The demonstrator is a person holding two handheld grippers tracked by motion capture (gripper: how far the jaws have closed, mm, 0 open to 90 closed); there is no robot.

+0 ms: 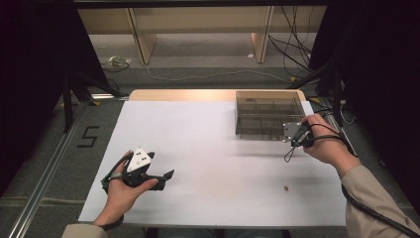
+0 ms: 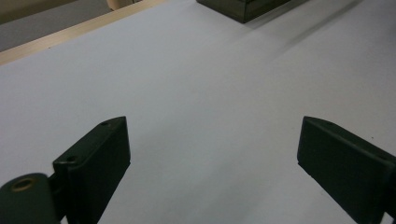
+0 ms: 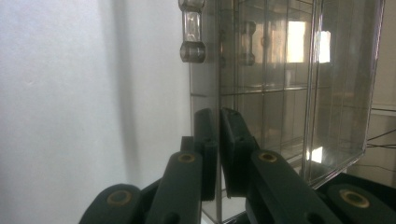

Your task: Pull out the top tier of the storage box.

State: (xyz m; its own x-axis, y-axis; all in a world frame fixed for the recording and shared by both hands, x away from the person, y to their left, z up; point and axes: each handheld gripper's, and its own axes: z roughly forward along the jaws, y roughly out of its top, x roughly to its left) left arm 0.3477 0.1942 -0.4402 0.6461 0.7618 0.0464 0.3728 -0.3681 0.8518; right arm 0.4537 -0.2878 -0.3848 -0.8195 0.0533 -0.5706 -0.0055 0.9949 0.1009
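Note:
A smoky clear compartment box [image 1: 267,114] stands at the back right of the white table [image 1: 198,148]. My right gripper [image 1: 292,135] is at the box's near right corner. In the right gripper view its jaws [image 3: 218,154] are shut on a thin clear panel at the edge of the box [image 3: 289,84], below a clear latch [image 3: 192,32]. I cannot tell whether that panel is lid or wall. My left gripper [image 1: 161,172] rests at the table's front left, held in a hand. In its own view the left gripper [image 2: 212,149] stands wide open over bare table, and the box corner [image 2: 243,9] is far off.
A tiny brown speck [image 1: 286,188] lies on the table front right. Black cables trail from both grippers. On the floor a "5" marking [image 1: 88,136] and a metal rail [image 1: 49,168] lie left of the table. Wooden shelving [image 1: 198,29] and loose wires are behind.

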